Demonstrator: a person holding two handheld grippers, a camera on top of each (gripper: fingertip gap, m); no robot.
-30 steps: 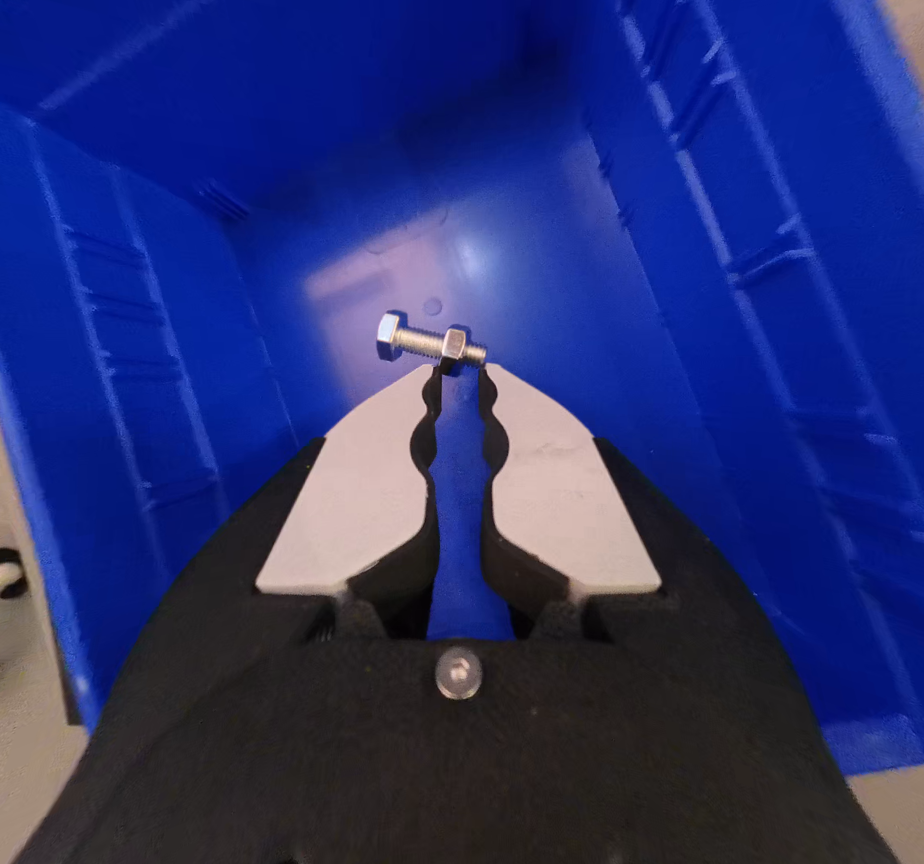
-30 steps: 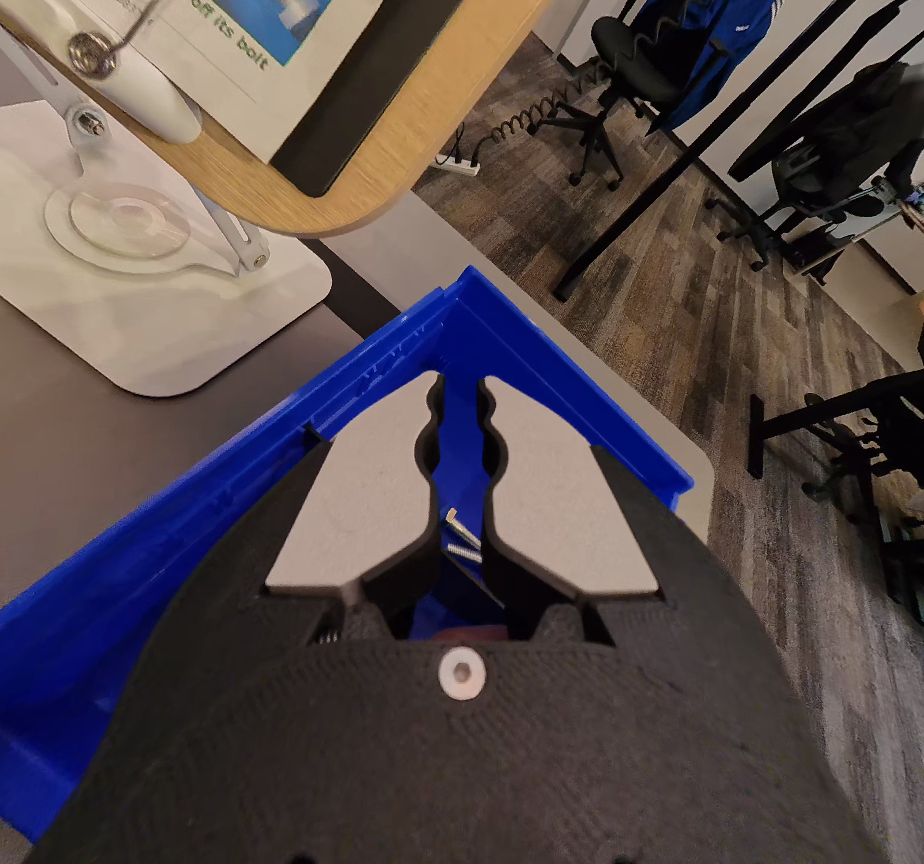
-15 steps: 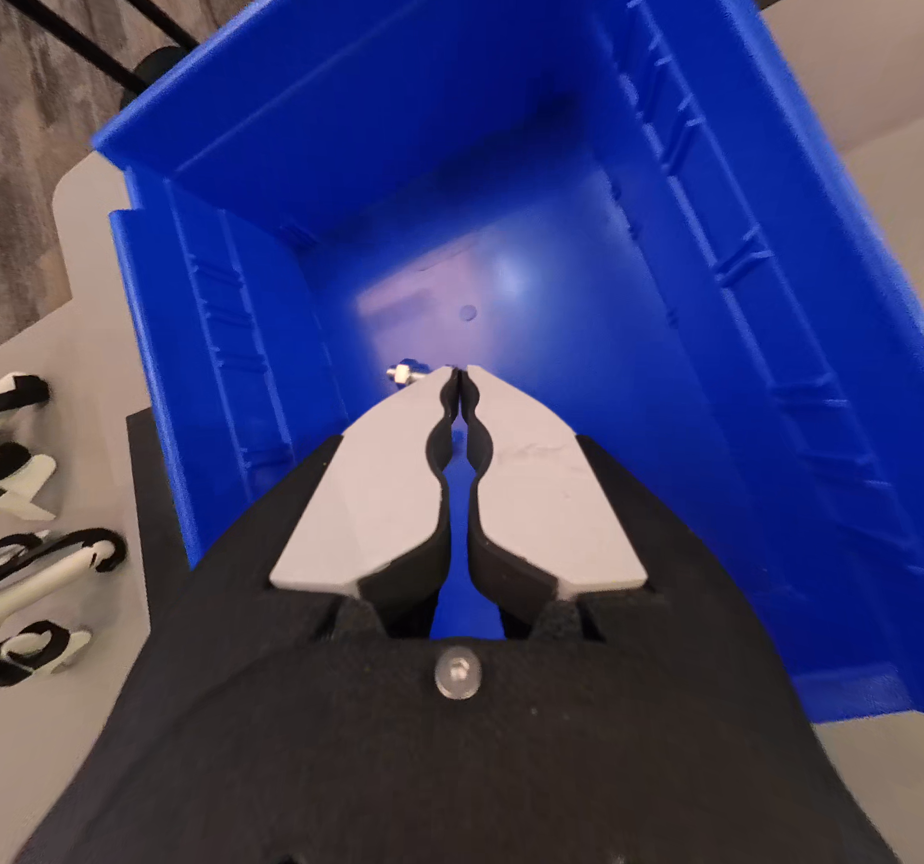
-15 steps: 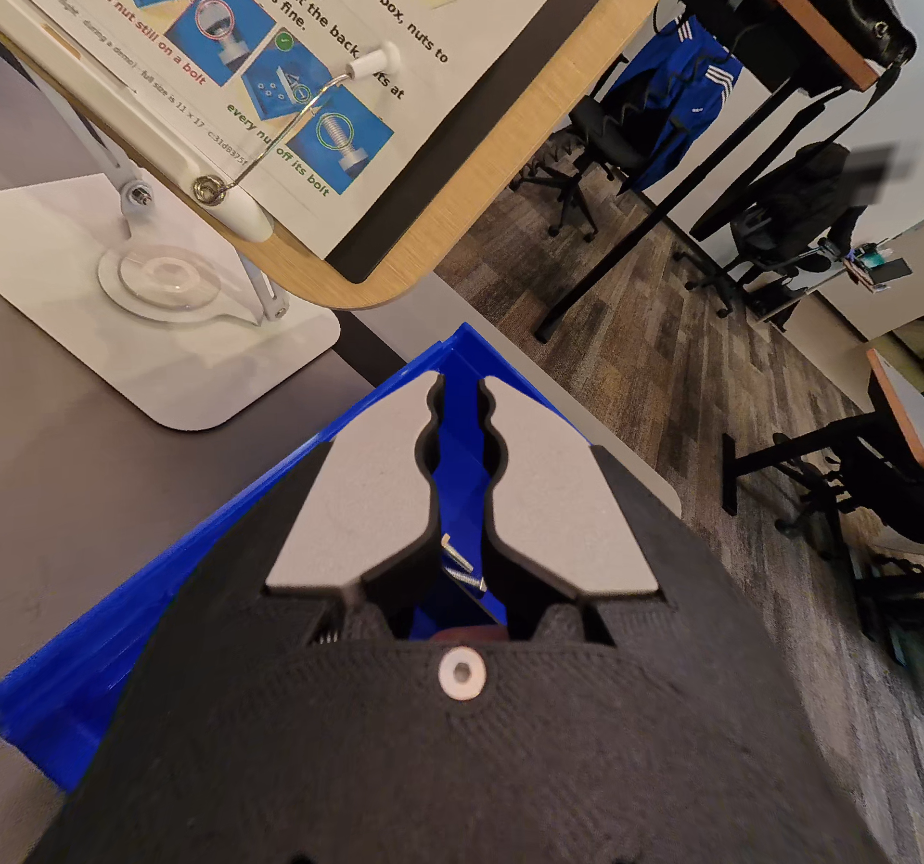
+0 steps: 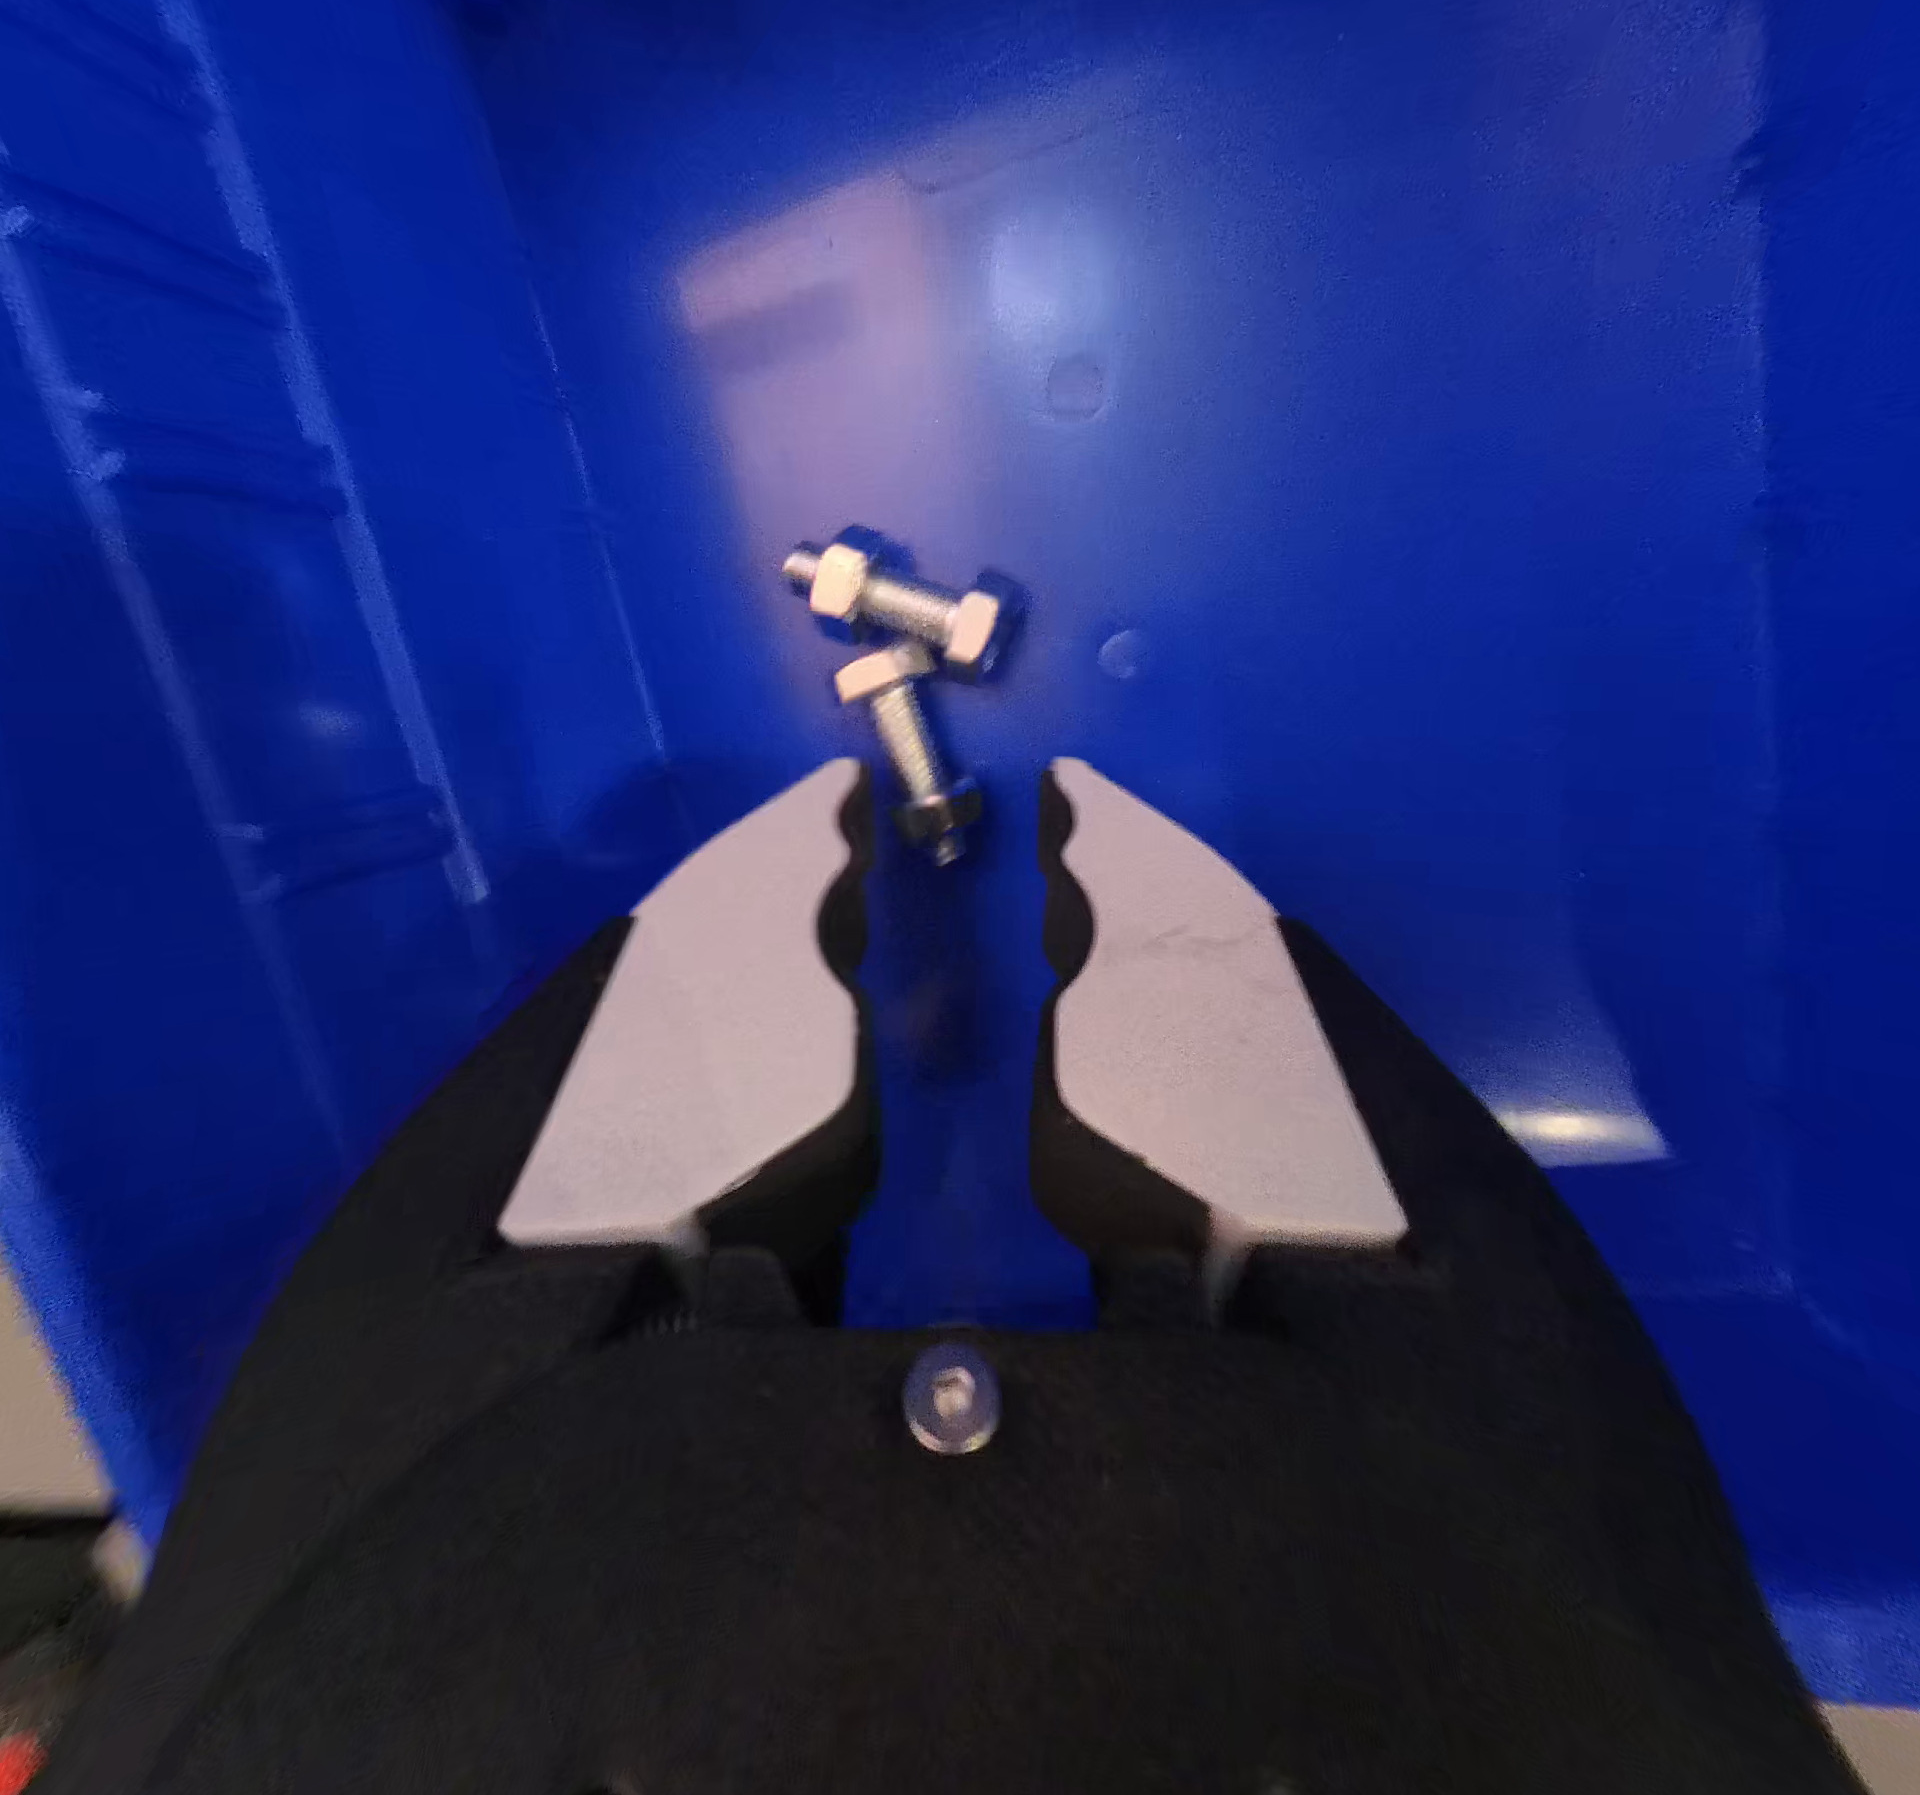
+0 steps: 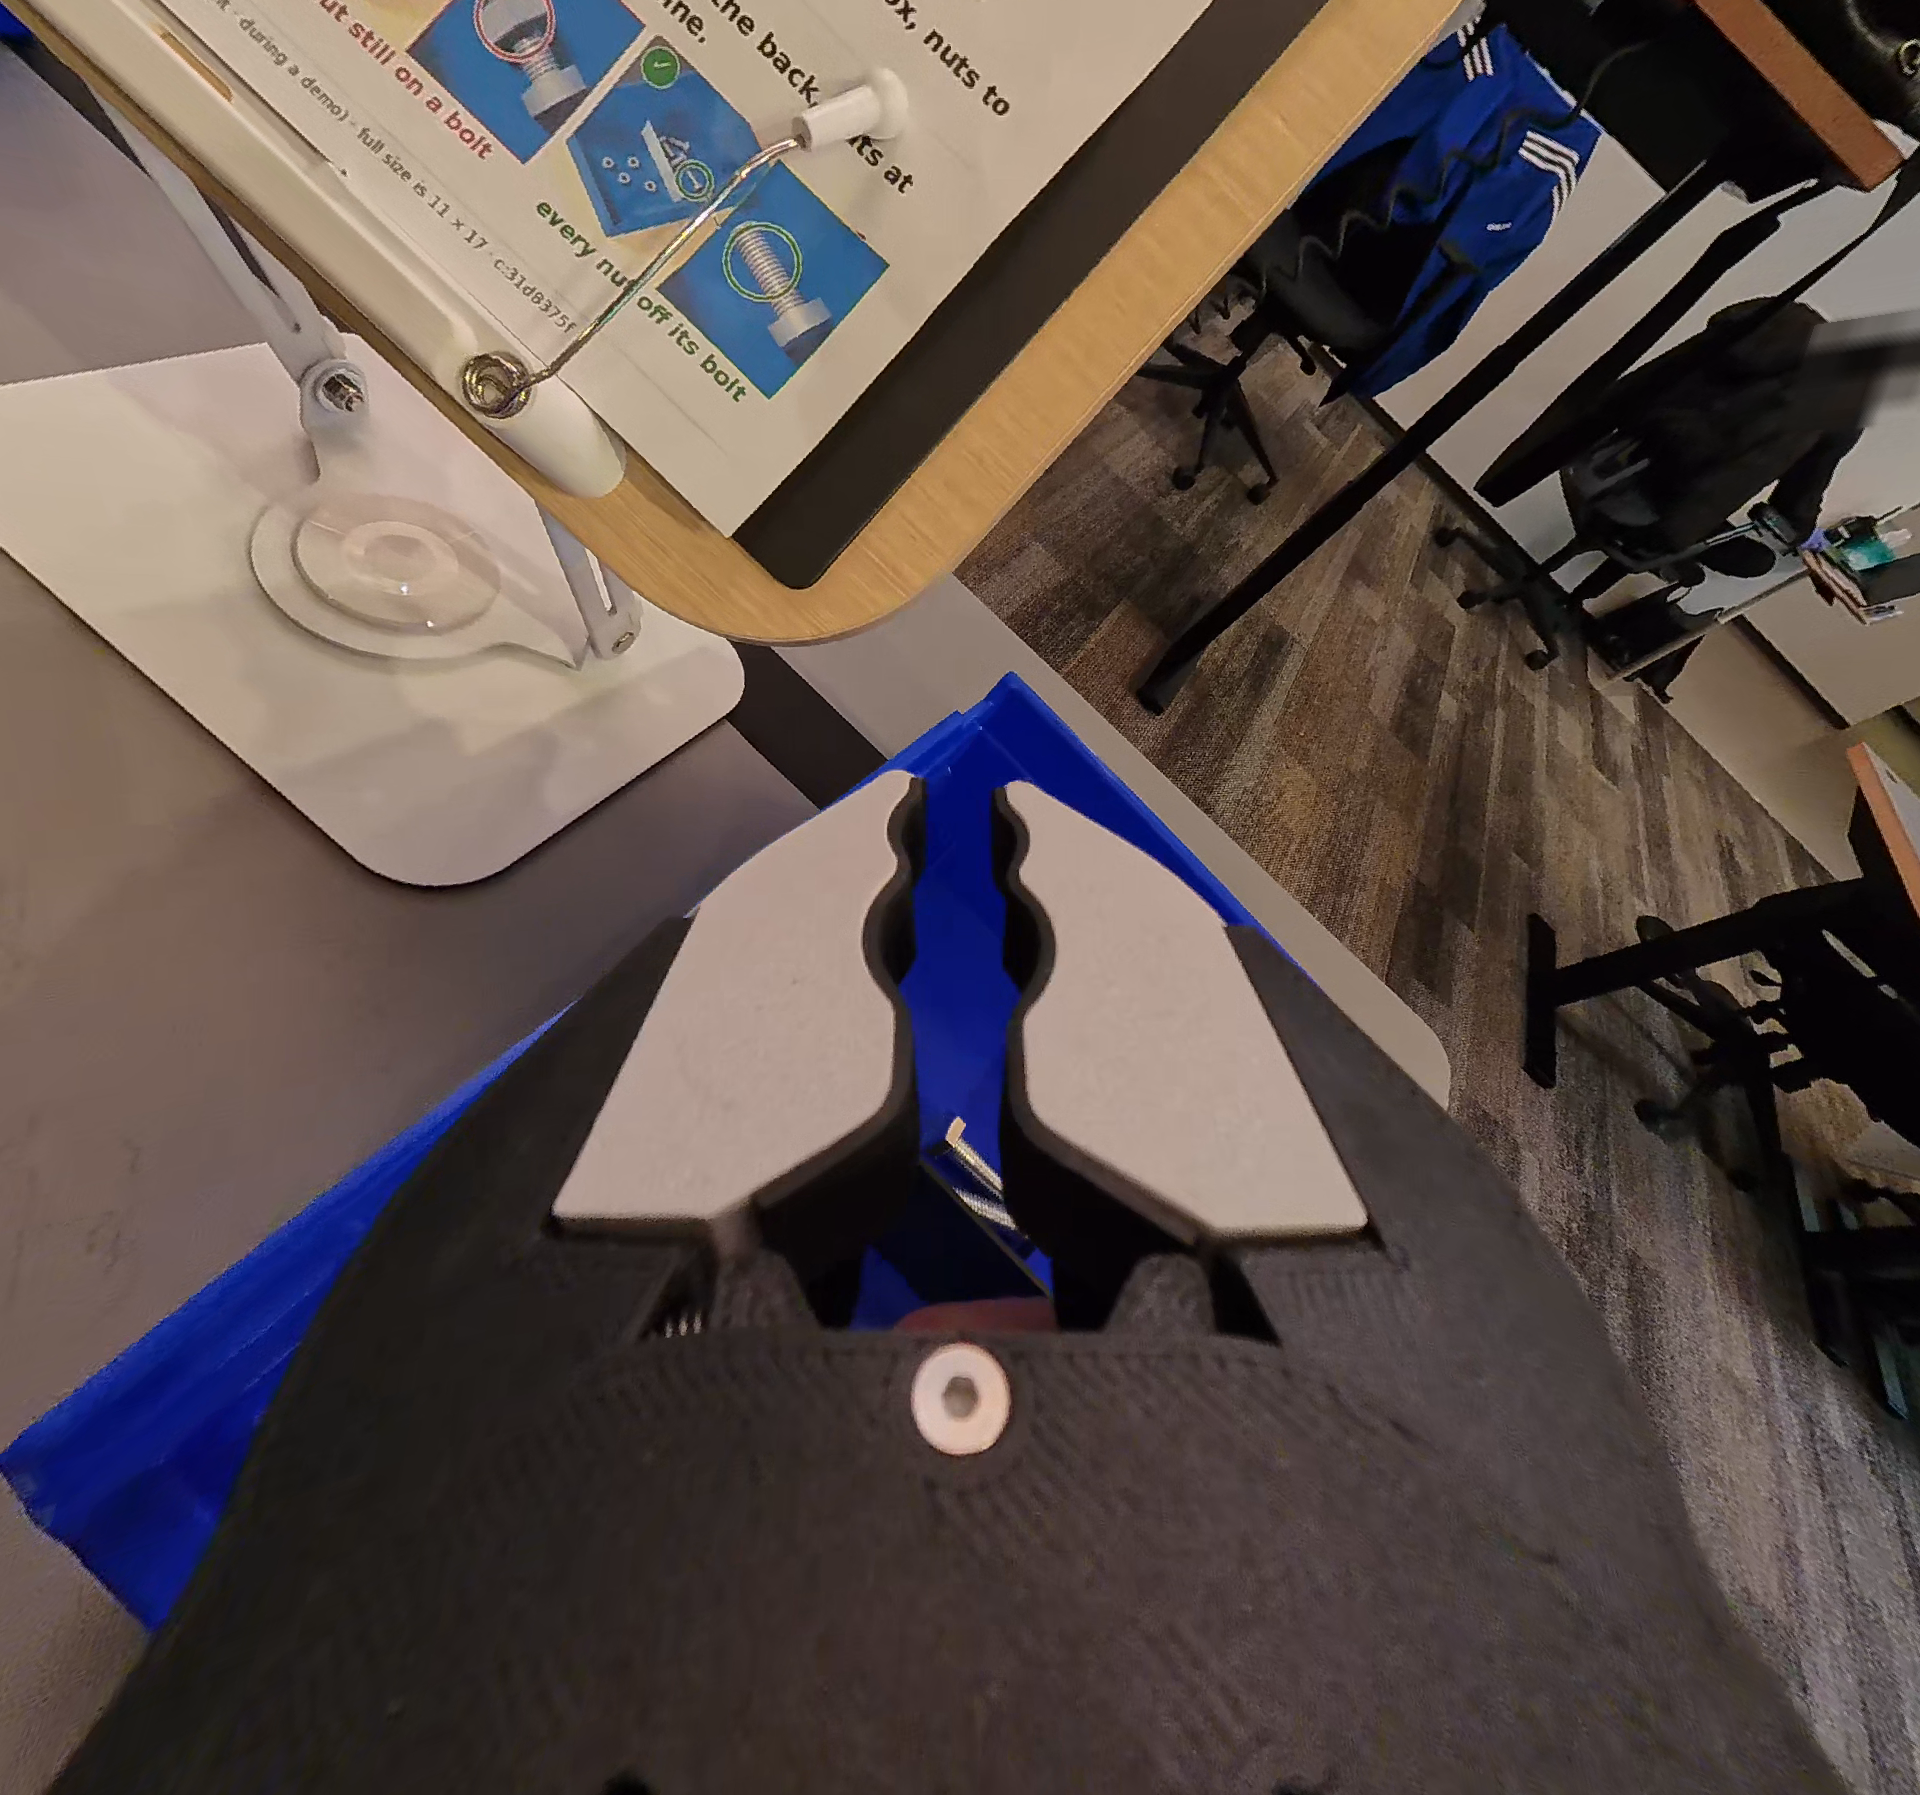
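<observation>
My left gripper (image 5: 954,779) is open, low inside a blue bin (image 5: 1455,395). Two silver bolts, each with a nut on it, lie on the bin floor just ahead. The nearer bolt (image 5: 914,758) points toward me, with its nut end between my fingertips and clear of both. The farther bolt (image 5: 899,607) lies crosswise and touches the nearer one's head. My right gripper (image 6: 958,795) hovers over the corner of a blue bin (image 6: 1049,737), jaws a narrow gap apart with nothing between the tips. A bolt (image 6: 977,1174) shows below through the gap.
A wooden board with a printed sheet (image 6: 665,135) stands on a white base (image 6: 416,706) on the dark table (image 6: 208,1018), left of the right gripper. Beyond the table edge are wood-look floor, office chairs (image 6: 1278,291) and desk legs. The bin's ribbed walls (image 5: 208,602) close in the left gripper. The grippers' ends are close to 65 cm from one another.
The left gripper was shut half a second ago, higher above the bin; now it is open and deep in the bin with two bolts in front. The right gripper shifted slightly.
</observation>
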